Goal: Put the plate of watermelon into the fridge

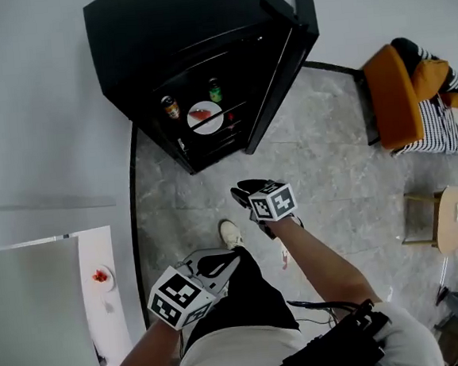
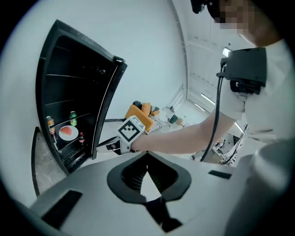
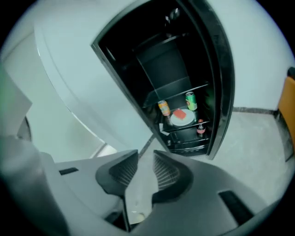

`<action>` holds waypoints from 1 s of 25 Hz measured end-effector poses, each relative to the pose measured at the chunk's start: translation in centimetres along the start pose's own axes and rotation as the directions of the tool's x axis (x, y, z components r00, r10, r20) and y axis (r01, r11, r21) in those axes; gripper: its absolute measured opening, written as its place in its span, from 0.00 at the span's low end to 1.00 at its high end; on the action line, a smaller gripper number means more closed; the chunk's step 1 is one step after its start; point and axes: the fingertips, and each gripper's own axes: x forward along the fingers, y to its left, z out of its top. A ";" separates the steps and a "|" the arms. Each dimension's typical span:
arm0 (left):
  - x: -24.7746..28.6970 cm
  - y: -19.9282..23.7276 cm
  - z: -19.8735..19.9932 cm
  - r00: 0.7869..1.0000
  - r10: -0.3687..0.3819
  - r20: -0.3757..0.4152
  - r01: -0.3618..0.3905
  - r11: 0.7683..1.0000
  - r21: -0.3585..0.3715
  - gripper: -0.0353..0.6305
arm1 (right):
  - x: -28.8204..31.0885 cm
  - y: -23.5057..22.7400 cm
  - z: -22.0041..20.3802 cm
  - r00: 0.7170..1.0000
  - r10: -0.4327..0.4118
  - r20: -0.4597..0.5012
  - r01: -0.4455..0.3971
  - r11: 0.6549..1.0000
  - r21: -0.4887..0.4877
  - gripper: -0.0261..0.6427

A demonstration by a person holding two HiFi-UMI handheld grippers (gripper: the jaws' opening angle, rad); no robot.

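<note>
The white plate of watermelon (image 1: 205, 116) rests on a middle shelf inside the black fridge (image 1: 144, 34), whose door (image 1: 282, 62) stands open. The plate (image 2: 68, 132) also shows small in the left gripper view, and the right gripper view has the plate (image 3: 182, 116) ahead on the shelf. My left gripper (image 1: 234, 259) is shut and empty, held low near my body; its jaws (image 2: 147, 159) meet. My right gripper (image 1: 242, 191) is well short of the fridge, its jaws (image 3: 145, 159) apart by a narrow gap with nothing between them.
Two cans (image 1: 170, 106) (image 1: 214, 89) stand behind the plate and a small bottle (image 3: 201, 128) sits on the shelf below. A white counter (image 1: 100, 253) at left holds a small dish with red pieces (image 1: 102, 277). An orange chair (image 1: 393, 96) and wooden stool (image 1: 455, 214) stand right.
</note>
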 end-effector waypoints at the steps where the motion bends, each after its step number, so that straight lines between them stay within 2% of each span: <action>1: -1.2 -1.4 -0.7 1.000 0.002 0.004 -0.002 1.000 -0.001 0.07 | -1.9 2.0 -0.7 1.000 0.013 0.012 -0.013 1.000 0.014 0.19; 3: -3.7 -3.7 -2.1 1.000 0.007 0.020 -0.007 1.000 -0.004 0.07 | -5.5 5.6 -2.2 0.999 0.024 0.025 -0.024 1.000 0.014 0.12; 6: -7.6 -6.1 -4.1 0.998 0.026 0.056 -0.026 1.000 0.002 0.07 | -9.8 11.0 -3.7 0.999 0.037 0.038 -0.036 0.999 -0.018 0.08; 10: -12.7 -9.4 -7.1 0.992 0.074 0.103 -0.072 0.997 -0.014 0.07 | -14.9 18.7 -6.1 0.998 0.054 0.028 -0.050 0.993 -0.108 0.08; 18: -19.3 -15.4 -12.7 0.974 0.149 0.170 -0.149 0.989 -0.011 0.07 | -23.2 30.7 -9.9 0.990 0.108 0.092 -0.082 0.966 -0.247 0.06; 21: -20.6 -17.1 -14.5 0.971 0.174 0.167 -0.176 0.984 0.002 0.07 | -25.3 33.7 -11.7 0.988 0.124 0.096 -0.094 0.958 -0.270 0.06; 25: -21.2 -16.7 -14.8 0.968 0.179 0.177 -0.179 0.984 -0.015 0.07 | -25.6 35.2 -12.5 0.987 0.136 0.081 -0.109 0.956 -0.273 0.06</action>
